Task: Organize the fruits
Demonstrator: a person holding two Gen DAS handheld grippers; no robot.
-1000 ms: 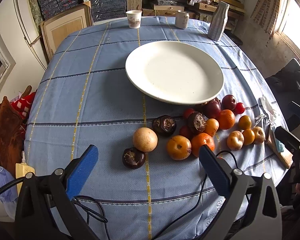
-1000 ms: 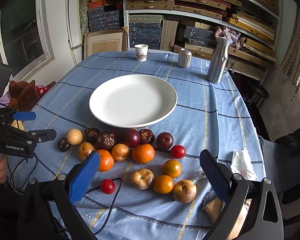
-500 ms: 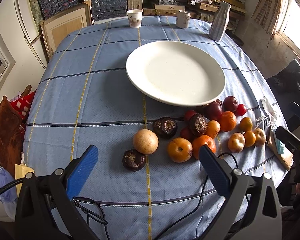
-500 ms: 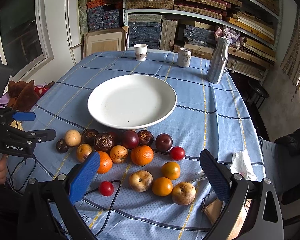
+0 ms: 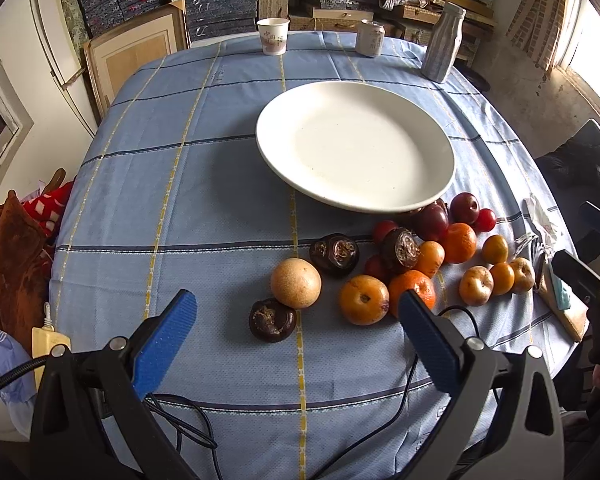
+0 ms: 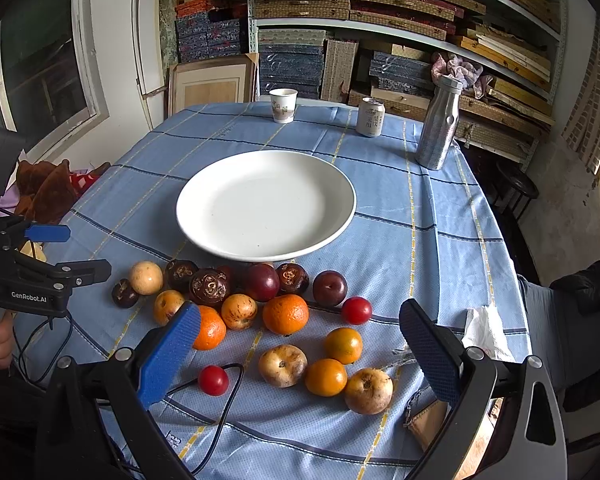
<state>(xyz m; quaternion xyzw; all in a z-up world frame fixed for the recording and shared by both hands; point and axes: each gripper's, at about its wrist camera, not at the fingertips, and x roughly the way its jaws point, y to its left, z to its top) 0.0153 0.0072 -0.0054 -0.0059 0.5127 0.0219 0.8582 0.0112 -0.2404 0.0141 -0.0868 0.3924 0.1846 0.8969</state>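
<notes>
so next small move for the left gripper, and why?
Probably ease the left gripper forward and down over the dark fruit nearest it. Both grippers are open and hold nothing, the white plate has no fruit on it, and that fruit lies almost between the left fingers, touching the tan round fruit.

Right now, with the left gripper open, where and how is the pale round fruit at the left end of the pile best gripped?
Grip the pale round fruit across its widest middle. Bring the left gripper down from above, one finger on its bare left side. The right side is tight: a dark fruit sits close behind it and another dark fruit seems to touch it in front, so a level approach would likely bump them.
</notes>
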